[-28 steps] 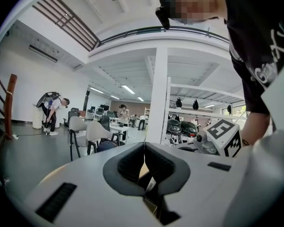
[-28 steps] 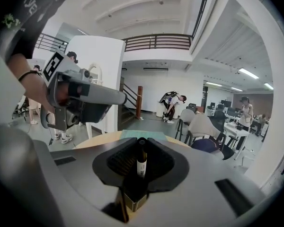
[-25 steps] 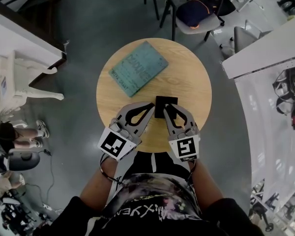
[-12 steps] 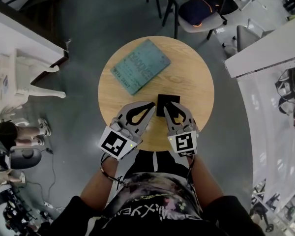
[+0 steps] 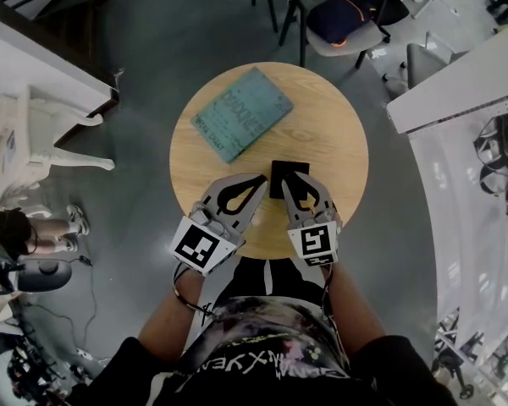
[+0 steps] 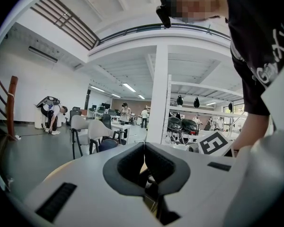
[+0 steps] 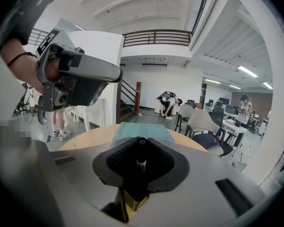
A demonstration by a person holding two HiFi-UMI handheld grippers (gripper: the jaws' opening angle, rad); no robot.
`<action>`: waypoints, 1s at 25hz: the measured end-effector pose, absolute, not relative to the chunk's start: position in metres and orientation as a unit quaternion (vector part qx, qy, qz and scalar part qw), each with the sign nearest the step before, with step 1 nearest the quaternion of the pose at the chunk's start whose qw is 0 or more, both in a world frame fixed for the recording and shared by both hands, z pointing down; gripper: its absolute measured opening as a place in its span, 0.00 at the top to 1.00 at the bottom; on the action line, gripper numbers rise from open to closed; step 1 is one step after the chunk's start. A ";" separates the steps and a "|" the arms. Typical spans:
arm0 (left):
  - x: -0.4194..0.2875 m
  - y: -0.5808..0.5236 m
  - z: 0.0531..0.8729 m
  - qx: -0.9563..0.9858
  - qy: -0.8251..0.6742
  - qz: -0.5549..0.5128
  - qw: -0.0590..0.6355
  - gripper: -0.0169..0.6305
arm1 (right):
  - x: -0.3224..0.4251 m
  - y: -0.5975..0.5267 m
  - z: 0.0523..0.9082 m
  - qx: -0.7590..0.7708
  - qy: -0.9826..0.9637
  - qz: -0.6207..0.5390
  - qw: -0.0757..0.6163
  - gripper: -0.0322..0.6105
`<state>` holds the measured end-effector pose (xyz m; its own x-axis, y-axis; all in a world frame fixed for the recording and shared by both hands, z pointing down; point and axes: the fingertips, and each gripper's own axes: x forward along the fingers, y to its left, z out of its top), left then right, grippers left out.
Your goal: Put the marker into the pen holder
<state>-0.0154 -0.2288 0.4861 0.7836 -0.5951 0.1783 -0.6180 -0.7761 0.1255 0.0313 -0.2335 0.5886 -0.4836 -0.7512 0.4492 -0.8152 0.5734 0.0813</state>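
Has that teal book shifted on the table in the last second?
No. The book lies where it was, by the far left edge of the table.

You are in a big open-plan office hall. A round wooden table (image 5: 322, 142) stands on a grey floor (image 5: 152, 41) with office chairs (image 5: 339, 19) behind it. Farther off are rows of desks (image 7: 237, 125) under ceiling strip lights (image 7: 248, 71), a staircase (image 7: 128, 98) and a railed balcony (image 7: 156, 37) overhead.

Teal book (image 5: 240, 113) lying on round wooden table (image 5: 330, 134), grey chair (image 5: 343, 24) beyond, white counter (image 5: 457, 83) at right
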 end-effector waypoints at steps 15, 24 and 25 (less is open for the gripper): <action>-0.012 -0.227 0.487 0.942 -0.315 0.079 0.080 0.94 | 0.034 -0.234 0.576 0.454 -0.862 0.062 0.218 0.76; -0.009 -0.230 0.477 0.941 -0.318 0.081 0.079 0.94 | 0.039 -0.228 0.540 0.457 -0.866 0.043 0.198 0.73; -0.008 -0.230 0.475 0.942 -0.317 0.081 0.077 0.94 | 0.040 -0.226 0.534 0.457 -0.867 0.037 0.195 0.73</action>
